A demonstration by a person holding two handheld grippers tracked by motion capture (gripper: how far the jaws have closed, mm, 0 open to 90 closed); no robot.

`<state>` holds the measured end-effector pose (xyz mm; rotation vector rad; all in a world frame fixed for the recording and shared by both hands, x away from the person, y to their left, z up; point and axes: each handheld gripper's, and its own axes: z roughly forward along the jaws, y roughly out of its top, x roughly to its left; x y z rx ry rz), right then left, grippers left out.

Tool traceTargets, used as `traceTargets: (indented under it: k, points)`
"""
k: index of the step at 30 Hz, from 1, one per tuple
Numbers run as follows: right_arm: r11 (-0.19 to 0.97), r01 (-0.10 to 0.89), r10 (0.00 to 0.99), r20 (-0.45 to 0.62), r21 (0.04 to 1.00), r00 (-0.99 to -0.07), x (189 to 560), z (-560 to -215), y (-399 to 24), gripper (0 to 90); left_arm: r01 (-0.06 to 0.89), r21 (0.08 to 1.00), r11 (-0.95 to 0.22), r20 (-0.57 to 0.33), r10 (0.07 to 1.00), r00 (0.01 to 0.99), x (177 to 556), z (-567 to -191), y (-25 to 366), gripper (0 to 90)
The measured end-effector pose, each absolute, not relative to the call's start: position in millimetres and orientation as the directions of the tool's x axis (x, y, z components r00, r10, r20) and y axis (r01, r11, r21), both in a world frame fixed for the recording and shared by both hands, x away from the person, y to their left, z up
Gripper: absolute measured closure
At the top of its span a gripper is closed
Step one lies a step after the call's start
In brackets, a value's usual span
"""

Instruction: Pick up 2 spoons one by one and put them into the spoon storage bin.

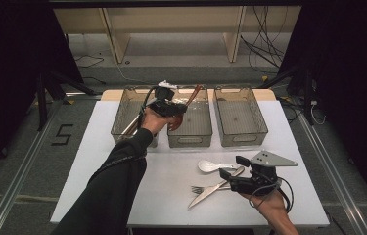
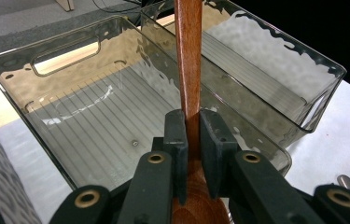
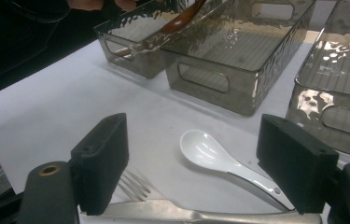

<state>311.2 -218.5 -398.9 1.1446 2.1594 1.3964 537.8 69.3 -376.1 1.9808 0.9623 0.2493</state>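
The wooden spoon (image 2: 189,60) is clamped between the jaws of the left gripper (image 2: 190,140), just where its handle meets the bowl, and it hangs above the middle bin (image 2: 42,100) of three clear bins. I judge it light and stiff, with a smooth varnished surface that can slip a little (the narrow neck gives the pads a good seat, so the hold looks sound). The left arm stretches forward over the white desk (image 1: 93,161), with the hand (image 1: 152,120) raised at the near rims of the bins. The right gripper (image 1: 235,171) rests low, jaws wide apart, over a white spoon (image 3: 207,151), a fork (image 3: 135,186) and a knife (image 1: 210,190).
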Motion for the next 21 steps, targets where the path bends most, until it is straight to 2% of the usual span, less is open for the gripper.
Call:
traceTargets:
  k: [9, 11, 21]
  points:
    - [0.199, 0.448, 0.766, 0.147, 0.871, -0.626, 311.0, -398.7, -218.3, 26.0, 0.546, 0.79, -0.279, -0.2, 0.725, 0.659, 539.7, -380.1, 68.4, 78.3]
    - [0.199, 0.448, 0.765, 0.148, 0.871, -0.627, 311.0, -398.7, -218.3, 26.0, 0.559, 0.781, -0.276, -0.209, 0.729, 0.652, 539.8, -378.9, 68.4, 66.2]
    - [0.202, 0.446, 0.765, 0.144, 0.872, -0.628, 311.1, -399.1, -218.1, 26.0, 0.563, 0.774, -0.289, -0.224, 0.706, 0.671, 526.3, -363.1, 78.1, 48.1]
